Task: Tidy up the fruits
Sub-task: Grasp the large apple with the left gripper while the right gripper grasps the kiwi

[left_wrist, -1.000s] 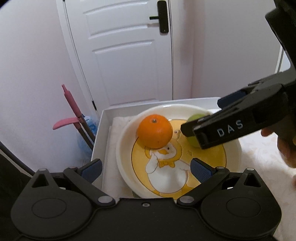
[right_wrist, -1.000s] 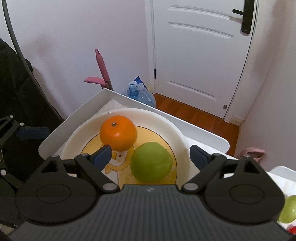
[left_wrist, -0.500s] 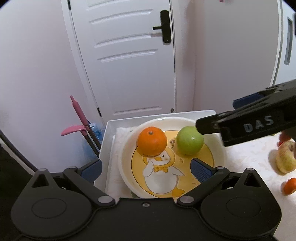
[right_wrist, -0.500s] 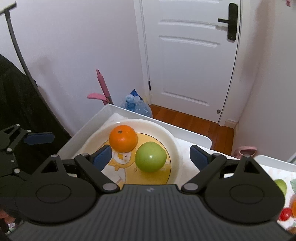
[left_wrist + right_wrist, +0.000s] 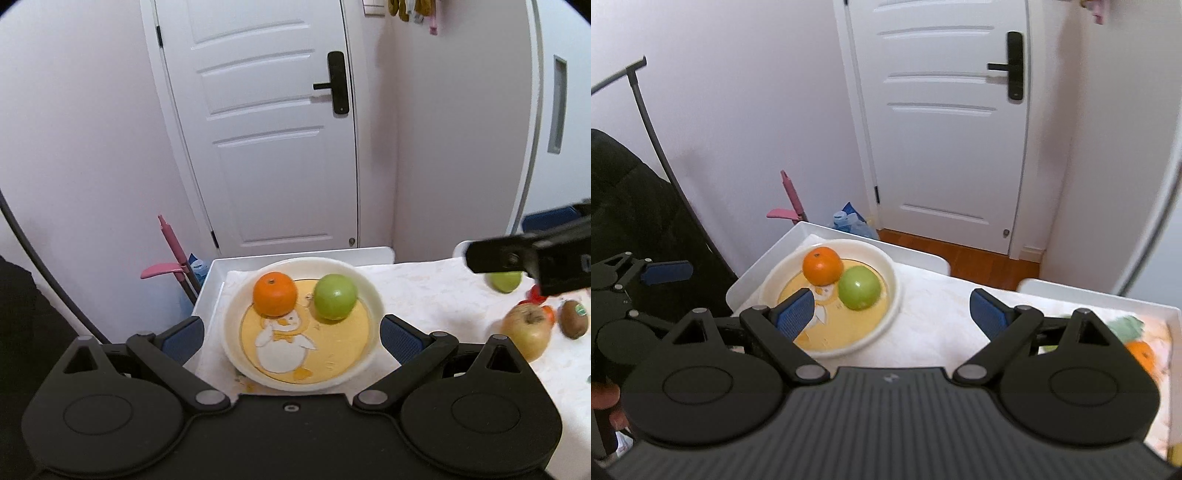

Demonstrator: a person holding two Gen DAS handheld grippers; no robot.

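Two fruits sat in the plate (image 5: 373, 295); both grippers' jaws were wide and empty, so right gripper (image 5: 892, 308) should approach the red-yellow apple (image 5: 526, 330) squarely.

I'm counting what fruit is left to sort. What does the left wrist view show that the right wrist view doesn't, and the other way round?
Left wrist only: a yellow-red apple, a kiwi and a second green fruit, loose on the tablecloth.
Right wrist only: a wooden floor by the door, and a blurred orange fruit.
Both: the duck plate holding an orange and a green apple.
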